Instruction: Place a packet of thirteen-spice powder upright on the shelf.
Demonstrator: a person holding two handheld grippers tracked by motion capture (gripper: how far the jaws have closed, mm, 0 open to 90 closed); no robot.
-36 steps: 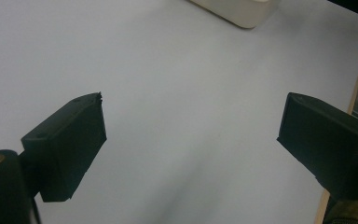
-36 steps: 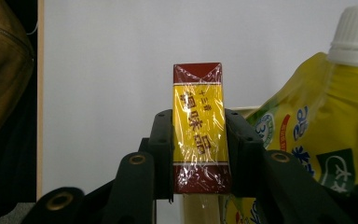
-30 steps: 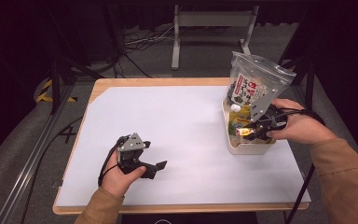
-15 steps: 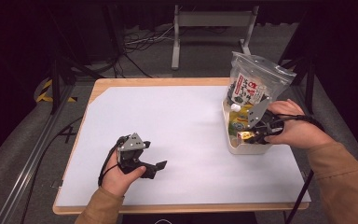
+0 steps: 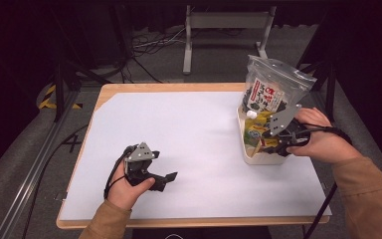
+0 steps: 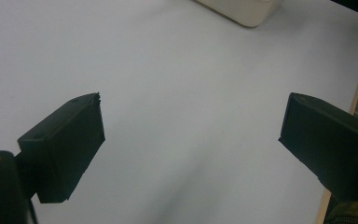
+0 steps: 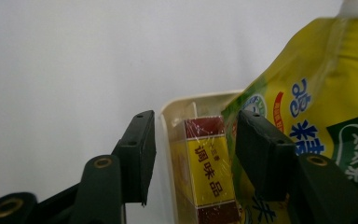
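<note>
The right gripper [image 7: 193, 154], jaws parted, is straddling a yellow-and-red seasoning box [image 7: 207, 170] not yet gripped inside the white bin [image 5: 263, 157] by the counter's right edge, while the left gripper [image 5: 154, 175] is resting released.

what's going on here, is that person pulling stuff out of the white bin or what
A person sits at a white-covered table with a two-jaw gripper in each hand. The right gripper is at the white bin on the right side, its open jaws either side of a yellow and red box standing in the bin, not clamped on it yet. A yellow pouch sits beside the box and a clear bag stands at the bin's far end. The left gripper rests open near the front edge, holding nothing.
</note>
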